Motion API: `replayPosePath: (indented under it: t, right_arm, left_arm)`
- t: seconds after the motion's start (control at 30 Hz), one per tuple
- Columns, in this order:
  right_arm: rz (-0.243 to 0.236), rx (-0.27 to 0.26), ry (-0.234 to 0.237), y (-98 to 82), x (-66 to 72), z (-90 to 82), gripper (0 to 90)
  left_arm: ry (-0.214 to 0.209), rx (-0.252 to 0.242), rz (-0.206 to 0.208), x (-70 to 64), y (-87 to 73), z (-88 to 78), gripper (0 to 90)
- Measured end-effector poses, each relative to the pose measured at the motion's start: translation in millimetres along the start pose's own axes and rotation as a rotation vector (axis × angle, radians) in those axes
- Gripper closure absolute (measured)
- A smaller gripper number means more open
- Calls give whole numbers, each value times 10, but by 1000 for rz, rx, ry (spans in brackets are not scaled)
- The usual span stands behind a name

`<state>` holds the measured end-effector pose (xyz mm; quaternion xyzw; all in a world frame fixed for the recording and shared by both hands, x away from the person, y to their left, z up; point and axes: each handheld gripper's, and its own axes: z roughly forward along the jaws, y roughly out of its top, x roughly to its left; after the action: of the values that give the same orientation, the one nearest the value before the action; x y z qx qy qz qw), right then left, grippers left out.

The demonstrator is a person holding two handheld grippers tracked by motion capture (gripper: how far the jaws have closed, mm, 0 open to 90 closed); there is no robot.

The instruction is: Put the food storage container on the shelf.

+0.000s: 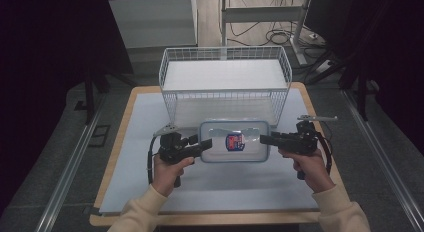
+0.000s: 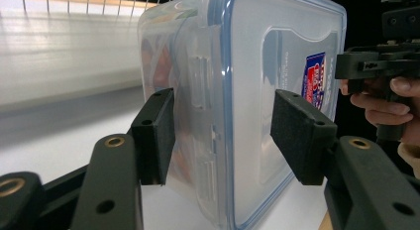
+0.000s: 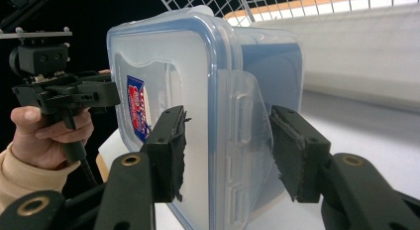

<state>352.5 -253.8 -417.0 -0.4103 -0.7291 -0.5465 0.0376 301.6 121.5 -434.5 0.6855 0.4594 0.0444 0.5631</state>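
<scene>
Lidded plastic container (image 1: 234,141): contents blurred; clamped endwise by left tool (image 1: 204,146) and right tool (image 1: 266,139), before wire basket (image 1: 225,82), over white bench (image 1: 150,192).

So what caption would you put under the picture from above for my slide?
Two handheld grippers, left gripper and right gripper, clamp a clear lidded box by its ends before a white wire basket.

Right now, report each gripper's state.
Left gripper: shut on the left end of the lidded plastic box.
Right gripper: shut on the box's right end.
</scene>
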Motion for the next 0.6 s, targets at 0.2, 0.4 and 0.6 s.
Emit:
replayPosePath:
  t: [0.2,0.4,0.6]
  right_arm:
    - [-25,-16,1,161,62,-30,500]
    - [-51,-27,-1,366,131,-43,500]
    - [-61,-52,11,596,204,-44,500]
  left_arm:
    - [-14,-29,4,-1,153,-53,454]
    - [-12,-49,9,-22,345,-98,453]
    - [7,-74,49,-66,615,-178,449]
